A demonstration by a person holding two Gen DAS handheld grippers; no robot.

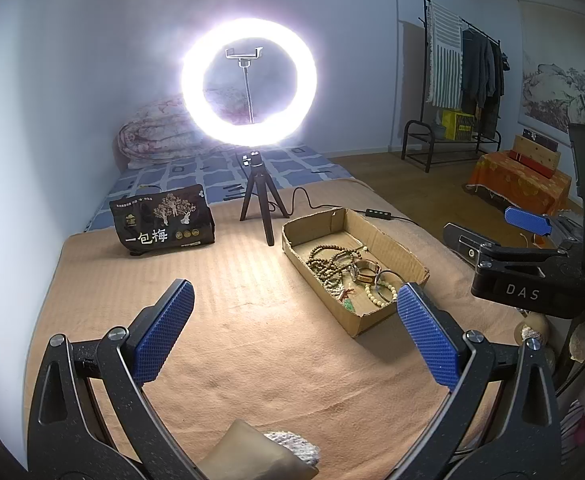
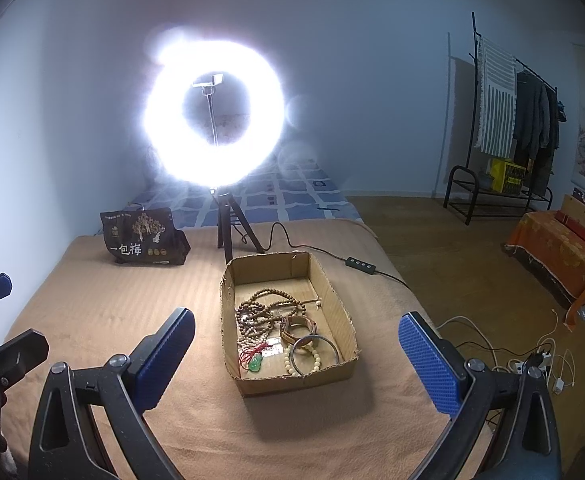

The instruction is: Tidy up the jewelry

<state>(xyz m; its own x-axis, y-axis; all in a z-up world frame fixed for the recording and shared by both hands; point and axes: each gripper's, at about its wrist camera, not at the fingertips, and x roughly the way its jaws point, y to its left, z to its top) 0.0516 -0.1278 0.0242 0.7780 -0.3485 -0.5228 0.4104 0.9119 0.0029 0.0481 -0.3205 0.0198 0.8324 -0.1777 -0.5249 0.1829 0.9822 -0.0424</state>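
Observation:
A shallow cardboard box [image 2: 334, 300] [image 1: 396, 246] sits on the tan blanket. Inside lie brown bead strands [image 2: 258, 314] [image 1: 324, 262], a brown bangle [image 2: 298, 328], a dark bangle [image 2: 328, 346], a cream bead bracelet [image 2: 314, 362] [image 1: 380, 294] and a green pendant on red cord [image 2: 255, 364] [image 1: 347, 304]. My left gripper [image 1: 294, 334] is open and empty, left of the box's near end. My right gripper [image 2: 296, 364] is open and empty, hovering in front of the box; it also shows in the left wrist view [image 1: 526, 220].
A lit ring light on a small tripod [image 2: 228, 236] [image 1: 258, 204] stands behind the box, its cable and switch [image 2: 360, 265] trailing right. A black snack bag [image 2: 142, 238] [image 1: 162, 220] lies at back left. Cables and a power strip [image 2: 540, 360] lie on the floor to the right.

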